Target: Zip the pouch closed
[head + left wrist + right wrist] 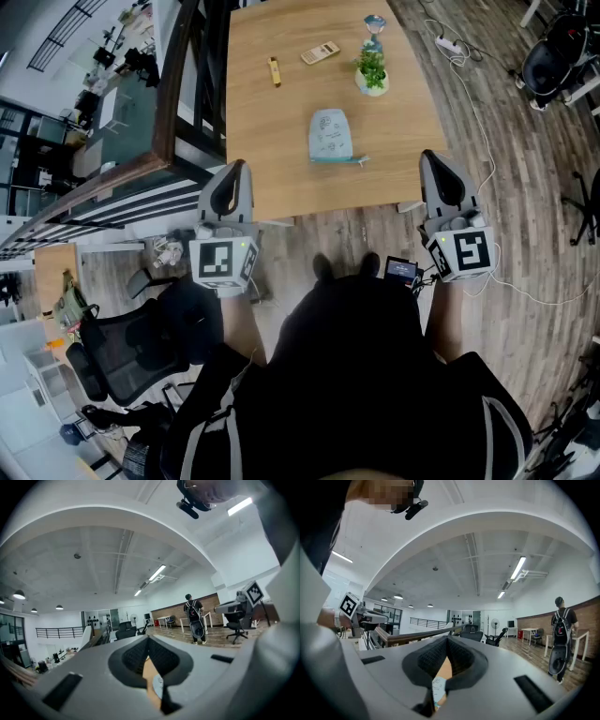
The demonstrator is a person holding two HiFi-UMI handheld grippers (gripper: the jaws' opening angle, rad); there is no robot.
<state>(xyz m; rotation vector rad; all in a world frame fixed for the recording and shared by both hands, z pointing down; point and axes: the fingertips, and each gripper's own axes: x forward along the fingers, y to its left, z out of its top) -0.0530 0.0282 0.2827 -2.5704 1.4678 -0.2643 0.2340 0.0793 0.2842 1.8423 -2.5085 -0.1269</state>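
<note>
A light blue pouch [330, 134] lies flat in the middle of the wooden table [272, 159], its zip end toward the near edge. My left gripper [238, 167] hovers at the table's near left corner, shut and empty. At the near right corner my right gripper [428, 156] is also shut with nothing in it. Both stop short of the pouch. In the left gripper view the jaws [148, 639] meet at the tip, and the pouch [158, 686] shows through the gap behind it. The right gripper view shows the same closed jaws [447, 641] and the pouch [437, 686].
Farther back on the table are a yellow stick-like item [275, 71], a remote-like device [320, 52], a small potted plant [372, 70] and a blue hourglass-like object [374, 26]. A railing [141, 169] runs left of the table. An office chair [112, 347] stands at lower left. A person with a backpack [194, 618] stands far off.
</note>
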